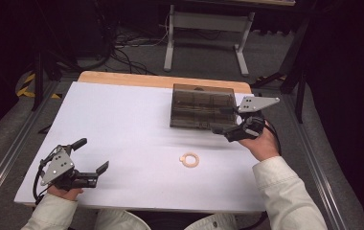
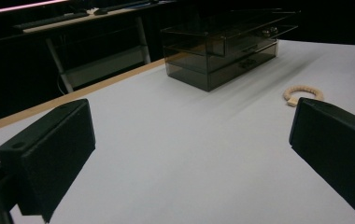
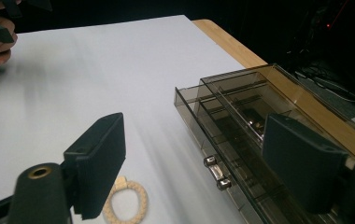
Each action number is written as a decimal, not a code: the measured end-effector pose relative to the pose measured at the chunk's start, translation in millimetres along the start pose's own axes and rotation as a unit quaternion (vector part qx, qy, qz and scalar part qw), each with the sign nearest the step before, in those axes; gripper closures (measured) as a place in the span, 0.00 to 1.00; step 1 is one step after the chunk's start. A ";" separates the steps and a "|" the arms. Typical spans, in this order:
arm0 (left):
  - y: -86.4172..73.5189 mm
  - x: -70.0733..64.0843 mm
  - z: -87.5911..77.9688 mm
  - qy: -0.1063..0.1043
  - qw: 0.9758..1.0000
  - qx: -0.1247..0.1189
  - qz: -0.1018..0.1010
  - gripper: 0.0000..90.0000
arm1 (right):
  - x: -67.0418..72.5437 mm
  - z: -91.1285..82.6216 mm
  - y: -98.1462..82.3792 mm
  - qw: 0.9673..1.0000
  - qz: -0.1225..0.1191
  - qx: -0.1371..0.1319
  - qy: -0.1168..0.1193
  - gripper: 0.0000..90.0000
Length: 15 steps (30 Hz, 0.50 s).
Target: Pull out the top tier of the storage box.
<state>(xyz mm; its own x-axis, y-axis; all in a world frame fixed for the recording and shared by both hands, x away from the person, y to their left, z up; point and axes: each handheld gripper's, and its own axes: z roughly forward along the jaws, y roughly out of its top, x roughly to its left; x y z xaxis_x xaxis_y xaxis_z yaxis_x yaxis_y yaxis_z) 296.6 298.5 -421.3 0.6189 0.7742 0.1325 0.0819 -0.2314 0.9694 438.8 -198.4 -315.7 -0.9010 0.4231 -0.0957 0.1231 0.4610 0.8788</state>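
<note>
A smoky clear drawer box (image 1: 201, 106) stands at the back right of the white sheet (image 1: 122, 124). A small beige bead bracelet (image 1: 189, 159) lies on the sheet in front of the box. My right gripper (image 1: 222, 120) hovers at the box's front right corner, open. In the right gripper view its jaws (image 3: 199, 163) straddle the box's front edge (image 3: 241, 121), where two small metal knobs (image 3: 215, 172) sit untouched, and the bracelet (image 3: 126, 200) lies by the left jaw. My left gripper (image 1: 93, 154) rests open at the near left, nothing between its jaws (image 2: 189, 154).
The sheet covers a wooden tabletop whose bare edge (image 1: 161, 79) runs along the back. Metal rails (image 1: 7, 158) flank the table. Beyond it stand a white table frame (image 1: 204, 33) and floor cables (image 1: 127, 52). The left gripper view has the box (image 2: 222, 51) and bracelet (image 2: 302, 93) far ahead.
</note>
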 end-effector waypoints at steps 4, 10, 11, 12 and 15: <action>-0.1 0.0 0.0 0.000 1.000 0.000 0.000 0.01 | -3.3 1.0 2.8 1.000 -0.017 0.013 0.003 0.28; -0.1 -0.1 0.4 0.000 1.000 0.001 0.001 0.01 | -5.5 3.9 12.4 0.997 -0.058 0.046 0.003 0.28; 0.0 0.0 0.4 -0.002 1.000 0.001 0.002 0.01 | -6.2 5.0 14.1 0.996 -0.065 0.052 0.003 0.28; 0.0 0.0 0.3 -0.002 1.000 0.001 0.002 0.01 | -6.9 6.3 15.5 0.996 -0.070 0.059 0.002 0.28; -0.1 0.2 0.1 0.000 1.000 0.000 0.000 0.01 | -10.6 10.5 18.0 0.994 -0.076 0.078 0.005 0.29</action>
<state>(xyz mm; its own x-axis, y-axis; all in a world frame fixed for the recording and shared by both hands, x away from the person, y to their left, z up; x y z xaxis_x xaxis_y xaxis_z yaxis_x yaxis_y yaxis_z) 296.8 298.7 -421.5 0.6192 0.7740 0.1327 0.0822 -0.2319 0.9692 454.9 -186.4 -303.8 -0.9183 0.3314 -0.2165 0.0475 0.6352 0.7709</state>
